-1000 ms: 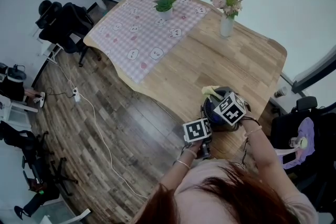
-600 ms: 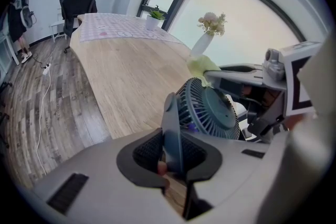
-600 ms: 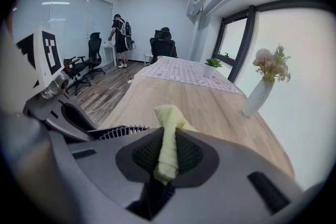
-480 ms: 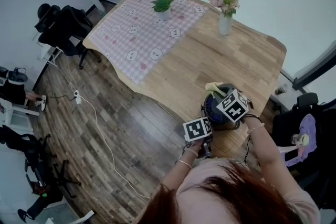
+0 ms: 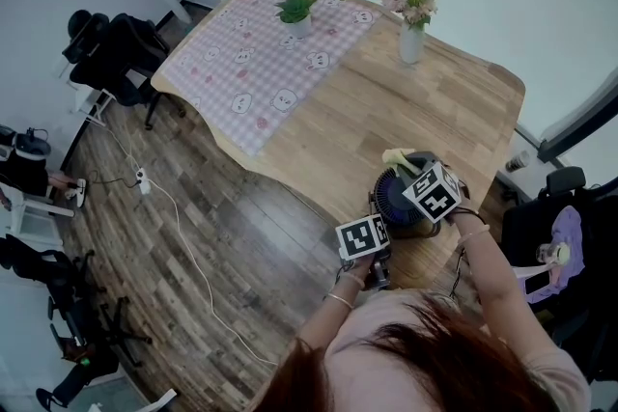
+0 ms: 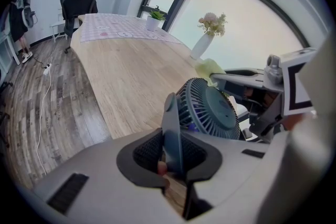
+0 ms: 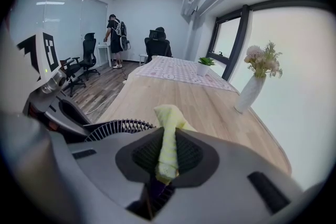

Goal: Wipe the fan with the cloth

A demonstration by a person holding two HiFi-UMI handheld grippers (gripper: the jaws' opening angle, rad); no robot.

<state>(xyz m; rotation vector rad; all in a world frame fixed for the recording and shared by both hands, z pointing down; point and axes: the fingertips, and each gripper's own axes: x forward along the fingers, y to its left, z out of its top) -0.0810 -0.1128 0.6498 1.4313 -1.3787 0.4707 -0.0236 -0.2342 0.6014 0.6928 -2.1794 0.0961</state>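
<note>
A small dark blue fan (image 5: 401,200) (image 6: 210,110) stands near the wooden table's front edge. My left gripper (image 5: 377,241) (image 6: 172,157) is shut on the fan's upright stand (image 6: 171,128), holding it from the near side. My right gripper (image 5: 410,171) (image 7: 167,157) is shut on a folded yellow cloth (image 7: 169,141) (image 5: 398,158) (image 6: 210,68). It hovers over the fan's grille (image 7: 118,127), with the cloth at the fan's far top rim. Whether the cloth touches the grille is hidden by the gripper body.
The wooden table (image 5: 425,101) carries a checked cloth (image 5: 266,53), a small potted plant (image 5: 295,12) and a white vase of flowers (image 5: 411,19). Office chairs (image 5: 111,48) and a cable (image 5: 183,246) are on the floor at left. A person (image 7: 115,33) stands far off.
My right gripper with the cloth has shifted slightly to the right over the fan. The left gripper and the fan have stayed put.
</note>
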